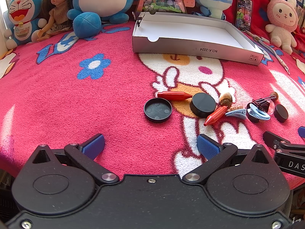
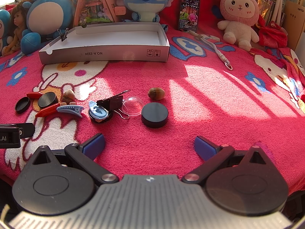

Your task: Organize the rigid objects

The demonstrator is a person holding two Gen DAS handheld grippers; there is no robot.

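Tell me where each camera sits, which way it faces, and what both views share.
Left wrist: sits behind the open left gripper, faces the white box; the right gripper's arm pokes in at right.
Right wrist: sits behind the open right gripper, faces a black puck; the left gripper's arm pokes in at left.
Shared: box, red crayons, Stitch plush.

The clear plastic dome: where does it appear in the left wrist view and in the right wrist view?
Left wrist view: the clear plastic dome is far right, mostly hidden behind the black binder clip.
Right wrist view: the dome is left of centre, between the binder clip and a black round cap.
Shared landmark: the white cardboard box printed NO.A-2224.
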